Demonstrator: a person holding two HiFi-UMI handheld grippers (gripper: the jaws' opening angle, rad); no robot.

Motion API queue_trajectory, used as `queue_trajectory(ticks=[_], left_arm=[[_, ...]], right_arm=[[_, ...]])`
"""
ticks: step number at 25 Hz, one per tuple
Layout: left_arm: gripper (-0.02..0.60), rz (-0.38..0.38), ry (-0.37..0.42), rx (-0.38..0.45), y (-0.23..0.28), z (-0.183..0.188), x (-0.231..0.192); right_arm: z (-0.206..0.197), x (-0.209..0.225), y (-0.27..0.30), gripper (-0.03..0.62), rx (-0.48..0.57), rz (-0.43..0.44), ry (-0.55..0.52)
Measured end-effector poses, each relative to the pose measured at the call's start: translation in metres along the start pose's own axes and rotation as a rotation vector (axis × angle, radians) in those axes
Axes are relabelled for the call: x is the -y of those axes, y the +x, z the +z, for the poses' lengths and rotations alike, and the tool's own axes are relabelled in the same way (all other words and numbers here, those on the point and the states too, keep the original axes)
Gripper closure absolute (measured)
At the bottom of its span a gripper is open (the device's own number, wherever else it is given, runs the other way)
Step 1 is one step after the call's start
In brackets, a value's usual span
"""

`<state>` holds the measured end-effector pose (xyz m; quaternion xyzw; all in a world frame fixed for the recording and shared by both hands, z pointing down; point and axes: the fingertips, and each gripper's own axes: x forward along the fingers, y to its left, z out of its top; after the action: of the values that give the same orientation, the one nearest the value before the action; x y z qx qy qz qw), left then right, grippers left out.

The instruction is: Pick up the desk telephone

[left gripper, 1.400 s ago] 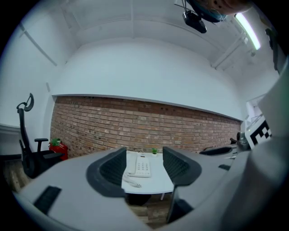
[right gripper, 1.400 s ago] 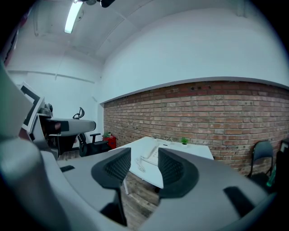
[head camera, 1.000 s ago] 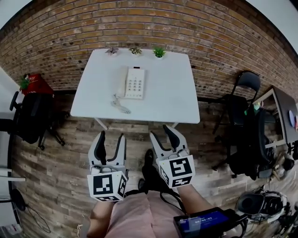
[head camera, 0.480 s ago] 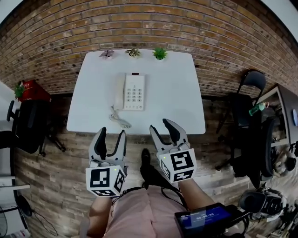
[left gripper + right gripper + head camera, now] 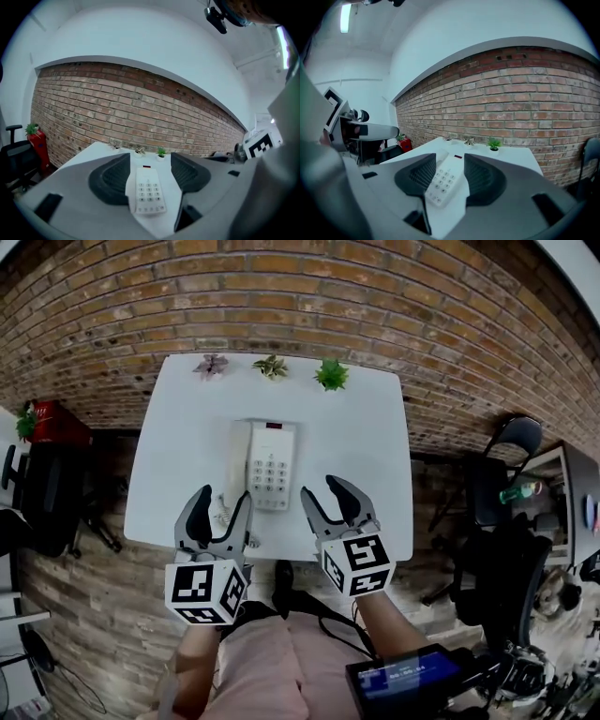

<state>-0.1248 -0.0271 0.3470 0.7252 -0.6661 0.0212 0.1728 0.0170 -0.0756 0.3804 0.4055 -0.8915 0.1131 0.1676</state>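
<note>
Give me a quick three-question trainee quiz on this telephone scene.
1. How many potted plants stand along the far edge of the table?
2. True or false: the desk telephone lies face down.
3. The right gripper is: A shut on the telephone, B open and empty, C out of view.
Key: 1 three; 2 false; 3 B.

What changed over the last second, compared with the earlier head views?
The left gripper and the right gripper both moved forward, from short of the table to over its near edge, toward the telephone. Neither took hold of anything; the left's jaws are opening with nothing between them. The telephone and the three small plants stayed put.
</note>
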Motion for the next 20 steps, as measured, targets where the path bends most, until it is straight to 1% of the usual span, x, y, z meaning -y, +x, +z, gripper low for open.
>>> queue_trajectory(ticks=[5, 9, 16, 20], left_arm=[[0.301, 0.019, -0.028, 0.022, 0.023, 0.023, -0.015], [0.301, -0.009, -0.051, 0.011, 0.051, 0.032, -0.031], [0.253, -0.093, -0.084, -0.099, 0.105, 0.016, -0.051], [0.239, -0.123, -0.091, -0.168, 0.131, -0.002, -0.058]], right_arm=[[0.03, 0.013, 0.03, 0.399, 0.019, 0.008, 0.003], [0.048, 0.019, 0.057, 0.399, 0.042, 0.002, 0.023], [0.049, 0.031, 0.1, 0.396, 0.013, -0.04, 0.064], [0.037, 0.039, 0.122, 0.391, -0.029, -0.059, 0.092]])
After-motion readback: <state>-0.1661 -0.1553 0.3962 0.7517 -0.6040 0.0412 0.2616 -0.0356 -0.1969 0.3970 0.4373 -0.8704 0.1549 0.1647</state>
